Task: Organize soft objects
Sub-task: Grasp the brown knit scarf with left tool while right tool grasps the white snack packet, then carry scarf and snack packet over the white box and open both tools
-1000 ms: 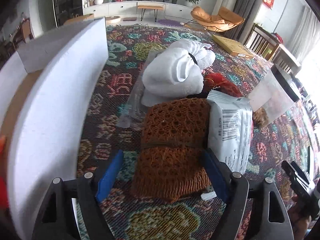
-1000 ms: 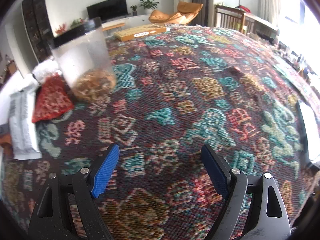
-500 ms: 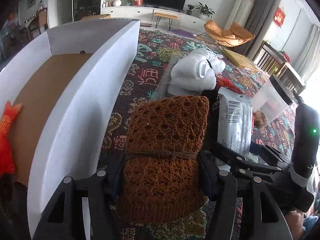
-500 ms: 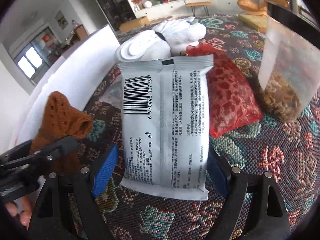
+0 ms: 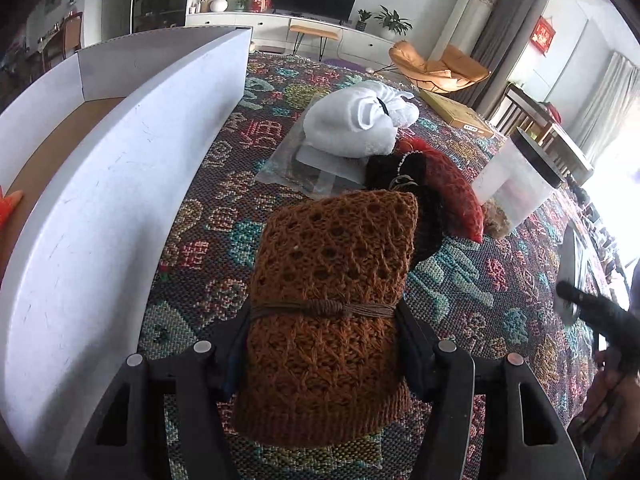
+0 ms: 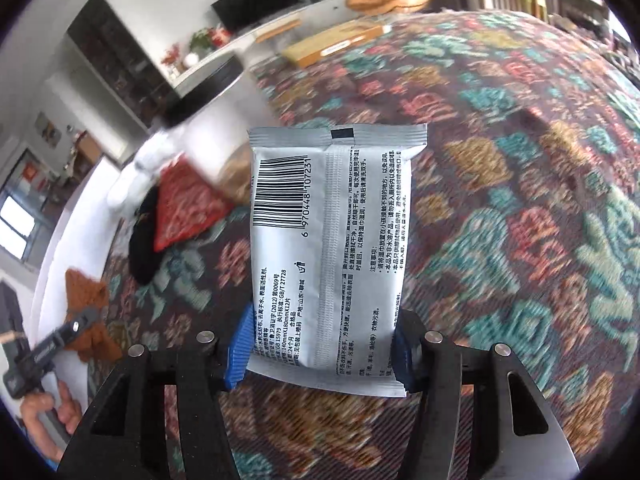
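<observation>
Left gripper [image 5: 322, 344]: jaws clamped on the brown knitted bundle [image 5: 328, 304], gripped at its cord tie, likely because the waist is the firmest part.
Bundle position: held clear of the patterned cloth [image 5: 472, 296], just beside the white box [image 5: 120, 208]; probably the drop target, since its open side faces the grip.
Right gripper [image 6: 320, 354]: jaws have just been closing; both pads now press the lower edges of the grey wipes packet [image 6: 332, 248], which stands upright, off the cloth.
Hold reasoning: narrow end pinched, so the packet hangs free for placing.
Remaining on cloth: white towel roll [image 5: 360, 124], red mesh pouch [image 5: 448, 192], black soft item [image 5: 404, 172], 1 clear jar [image 5: 516, 184].
Status: 2 items lifted, neither boxed.
</observation>
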The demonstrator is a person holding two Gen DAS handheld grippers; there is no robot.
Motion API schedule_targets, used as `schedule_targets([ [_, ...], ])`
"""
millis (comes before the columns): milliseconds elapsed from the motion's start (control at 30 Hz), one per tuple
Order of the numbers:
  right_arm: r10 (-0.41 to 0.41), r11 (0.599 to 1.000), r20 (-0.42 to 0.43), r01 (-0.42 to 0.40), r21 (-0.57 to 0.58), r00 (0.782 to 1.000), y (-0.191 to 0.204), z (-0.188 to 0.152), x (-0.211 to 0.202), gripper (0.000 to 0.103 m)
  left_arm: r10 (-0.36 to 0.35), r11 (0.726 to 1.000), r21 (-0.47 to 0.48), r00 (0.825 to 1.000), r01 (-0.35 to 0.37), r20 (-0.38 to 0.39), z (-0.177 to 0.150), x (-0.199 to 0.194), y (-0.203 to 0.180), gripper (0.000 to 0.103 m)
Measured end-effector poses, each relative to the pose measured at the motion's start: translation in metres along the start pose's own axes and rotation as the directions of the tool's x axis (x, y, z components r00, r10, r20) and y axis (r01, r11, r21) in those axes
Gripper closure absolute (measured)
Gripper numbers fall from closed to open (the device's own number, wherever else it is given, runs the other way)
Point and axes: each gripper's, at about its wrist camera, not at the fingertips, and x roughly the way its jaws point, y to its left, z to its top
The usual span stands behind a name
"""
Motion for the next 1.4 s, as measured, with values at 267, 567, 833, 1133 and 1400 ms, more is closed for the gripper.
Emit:
schedule_targets([
  [267,-0.102,0.995,-0.033,0.102,-0.001,0.994,-0.021,0.085,0.067,0.044,-0.011,1.0,0.007,1.0,0.011,0.024,0.011,-0.023,-0.003,0.041],
  [567,-0.083,0.994,0.172,0.095,-0.059,0.982,0.025,0.113,-0.019,0.044,-0.109,0.994,0.019,0.985,0.107,0.132,0.05,-0.111,0.014,0.041],
  [833,0.282,0.902,0.061,-0.242,-0.359,0.958,0.233,0.063,-0.063,0.044,0.14,0.99,-0.05,0.977,-0.133,0.161,0.044,-0.172,0.113,0.04],
  [1133,0.496,0.683,-0.312,-0.586,-0.437,0.811,0.446,-0.032,-0.024,0.023,0.379,0.898,-0.283,0.919,-0.337,0.106,-0.008,-0.187,0.216,0.007],
  [1400,0.292,0.779,-0.047,-0.266,-0.568,0.955,0.348,-0.045,-0.023,0.023,0.361,0.903,-0.337,0.897,-0.267,0.256,-0.017,-0.202,0.194,0.004],
])
